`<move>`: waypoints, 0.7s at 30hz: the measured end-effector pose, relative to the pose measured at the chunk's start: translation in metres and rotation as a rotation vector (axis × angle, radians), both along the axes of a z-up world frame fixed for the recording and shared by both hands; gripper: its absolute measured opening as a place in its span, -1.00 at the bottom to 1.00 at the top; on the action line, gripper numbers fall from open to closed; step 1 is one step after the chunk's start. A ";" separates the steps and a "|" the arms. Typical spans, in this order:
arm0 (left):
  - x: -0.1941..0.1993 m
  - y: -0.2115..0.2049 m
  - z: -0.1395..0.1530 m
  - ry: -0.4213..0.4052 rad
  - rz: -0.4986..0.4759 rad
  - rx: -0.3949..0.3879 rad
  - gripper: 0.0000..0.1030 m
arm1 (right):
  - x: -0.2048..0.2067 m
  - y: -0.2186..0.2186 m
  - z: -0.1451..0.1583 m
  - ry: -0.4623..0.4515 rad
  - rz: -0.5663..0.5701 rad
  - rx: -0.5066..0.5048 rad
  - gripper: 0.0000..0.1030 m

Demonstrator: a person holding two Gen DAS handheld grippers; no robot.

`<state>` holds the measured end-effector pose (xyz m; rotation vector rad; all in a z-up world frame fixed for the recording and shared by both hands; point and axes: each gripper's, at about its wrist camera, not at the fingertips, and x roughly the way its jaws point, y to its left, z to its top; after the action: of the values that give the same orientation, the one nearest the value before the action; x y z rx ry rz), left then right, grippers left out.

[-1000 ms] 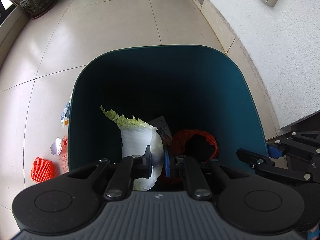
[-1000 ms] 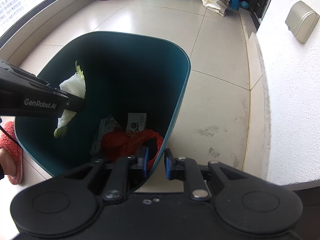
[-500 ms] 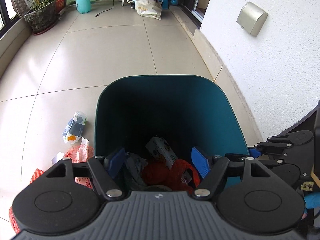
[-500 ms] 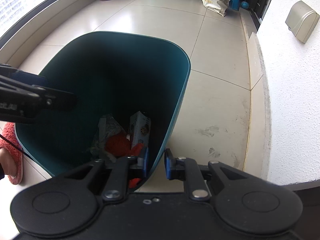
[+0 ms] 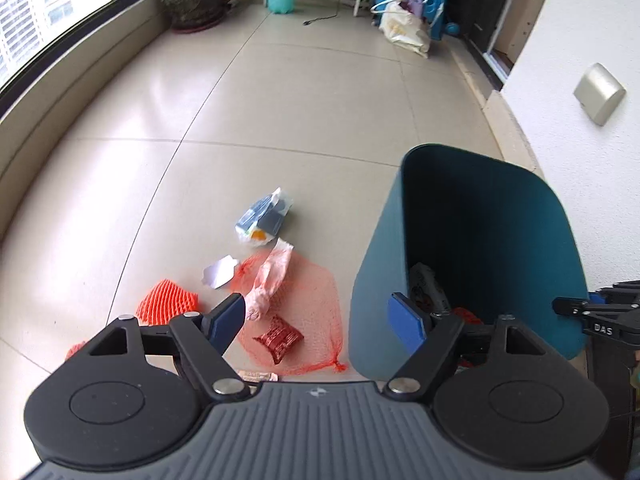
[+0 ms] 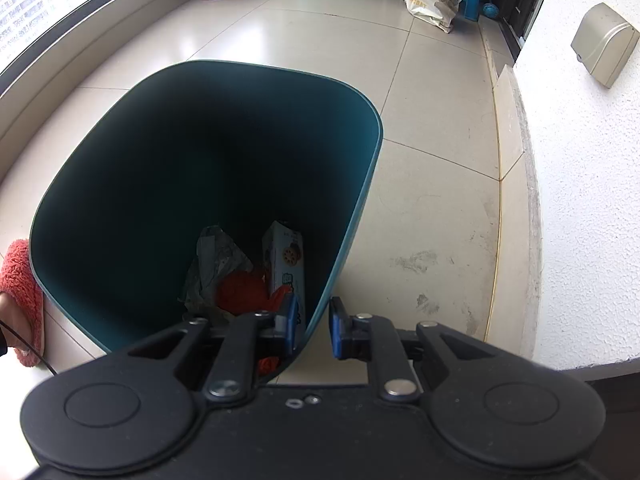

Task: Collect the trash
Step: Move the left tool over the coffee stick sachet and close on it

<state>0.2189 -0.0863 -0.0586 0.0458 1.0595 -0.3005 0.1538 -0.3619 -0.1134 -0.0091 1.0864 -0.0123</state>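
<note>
Left wrist: left gripper (image 5: 316, 318) spread wide, empty | right gripper (image 6: 313, 328) pinching bin (image 6: 360, 200) rim | bin partly filled | mesh bag (image 5: 304, 300), wrappers (image 5: 264, 220) left on floor (image 5: 280, 100)

The right tool (image 6: 313, 326) is clamped on the near rim of the teal bin (image 6: 120, 184), one finger inside, one outside. Inside lie a biscuit box (image 6: 289, 264), orange netting (image 6: 240, 294) and what looks like crumpled grey wrapping (image 6: 218, 258). A pink slipper (image 6: 18, 292) touches the bin's left side.
</note>
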 end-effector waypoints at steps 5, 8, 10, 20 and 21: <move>0.029 0.031 -0.067 0.098 0.196 0.117 0.53 | 0.000 0.000 0.000 0.000 0.000 0.000 -0.69; 0.036 0.057 -0.120 0.237 0.294 0.098 0.53 | 0.000 0.000 0.000 0.001 -0.001 0.002 -0.69; 0.038 0.067 -0.151 0.318 0.349 0.091 0.53 | -0.001 0.000 0.000 -0.001 0.002 0.000 -0.69; 0.051 0.070 -0.255 0.484 0.418 0.143 0.53 | -0.001 0.002 0.000 -0.001 0.014 -0.011 -0.68; 0.054 0.068 -0.260 0.490 0.419 0.148 0.53 | -0.001 0.002 0.000 -0.001 0.015 -0.012 -0.68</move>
<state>0.2729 -0.0183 -0.3188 -0.1228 1.5430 0.1583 0.1525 -0.3602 -0.1129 -0.0279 1.0854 -0.0053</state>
